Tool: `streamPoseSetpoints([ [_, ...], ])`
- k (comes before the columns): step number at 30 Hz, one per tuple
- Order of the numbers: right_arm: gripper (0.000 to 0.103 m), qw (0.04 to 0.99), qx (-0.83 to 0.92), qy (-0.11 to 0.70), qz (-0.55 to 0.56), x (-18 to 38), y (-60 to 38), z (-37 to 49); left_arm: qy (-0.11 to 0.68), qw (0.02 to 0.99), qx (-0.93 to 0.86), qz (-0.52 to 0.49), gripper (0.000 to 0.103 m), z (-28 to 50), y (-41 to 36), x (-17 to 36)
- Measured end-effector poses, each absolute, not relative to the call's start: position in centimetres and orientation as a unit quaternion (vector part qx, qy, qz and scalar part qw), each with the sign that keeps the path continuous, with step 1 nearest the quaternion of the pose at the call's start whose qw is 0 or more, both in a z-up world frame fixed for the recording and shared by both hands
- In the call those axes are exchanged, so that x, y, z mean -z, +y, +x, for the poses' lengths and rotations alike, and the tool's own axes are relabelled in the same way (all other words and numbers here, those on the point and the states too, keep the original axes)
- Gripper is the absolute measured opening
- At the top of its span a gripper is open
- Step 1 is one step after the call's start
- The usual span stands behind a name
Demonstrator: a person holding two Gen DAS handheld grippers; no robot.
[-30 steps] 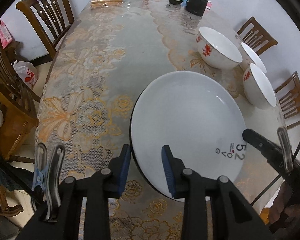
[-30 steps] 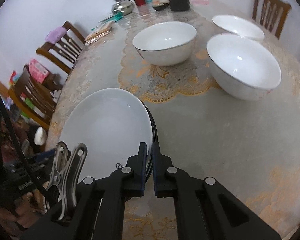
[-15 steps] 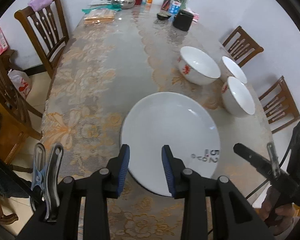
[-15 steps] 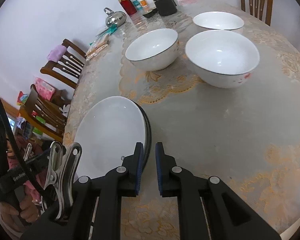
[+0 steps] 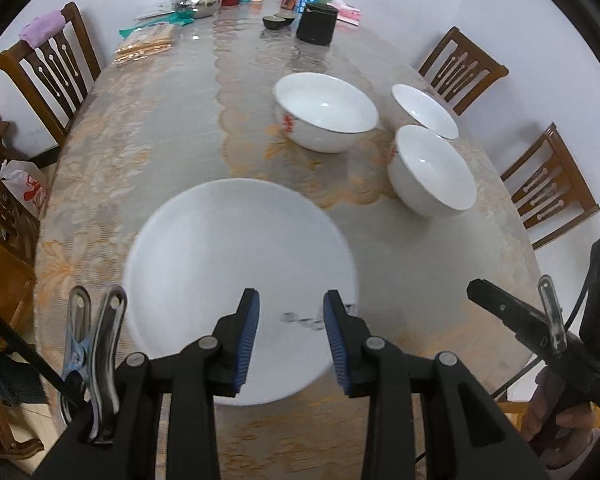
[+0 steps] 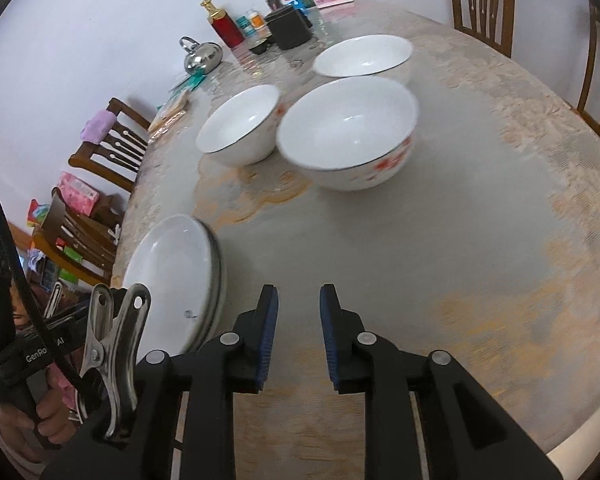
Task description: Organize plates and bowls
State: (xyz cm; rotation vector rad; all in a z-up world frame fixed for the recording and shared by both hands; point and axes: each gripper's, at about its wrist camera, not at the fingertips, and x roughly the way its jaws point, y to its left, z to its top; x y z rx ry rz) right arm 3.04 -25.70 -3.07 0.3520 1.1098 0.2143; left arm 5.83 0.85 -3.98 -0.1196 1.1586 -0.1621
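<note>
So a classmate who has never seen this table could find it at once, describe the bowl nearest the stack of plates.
Start at the long dining table with the floral lace cloth, then find the stack of white plates at its near end. Beyond it stand three white bowls; the nearest one sits on the orange centre runner. It is the widest, left of the other two.

Bare tablecloth ahead of right gripper; bowls beyond, plate stack left.

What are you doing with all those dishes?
A person is tidying dishes with two hand-held grippers. The plates sit stacked near the table edge. Both the left gripper and the right gripper are open and empty. Three white bowls wait separately farther back.
</note>
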Motion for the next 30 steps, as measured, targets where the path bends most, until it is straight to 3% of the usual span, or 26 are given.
streamPoseSetpoints([
  [13, 0.022, 0.826, -0.131, 0.528, 0.147, 2.5, -33.1, 8.0, 0.542, 0.836, 0.030, -0.072, 0.034, 8.8, -7.7, 4.0],
  [30, 0.023, 0.813, -0.185, 0.544, 0.096, 3.8, -35.0, 16.0, 0.542, 0.832, -0.043, -0.113, 0.034, 14.6, -12.2, 5.3],
])
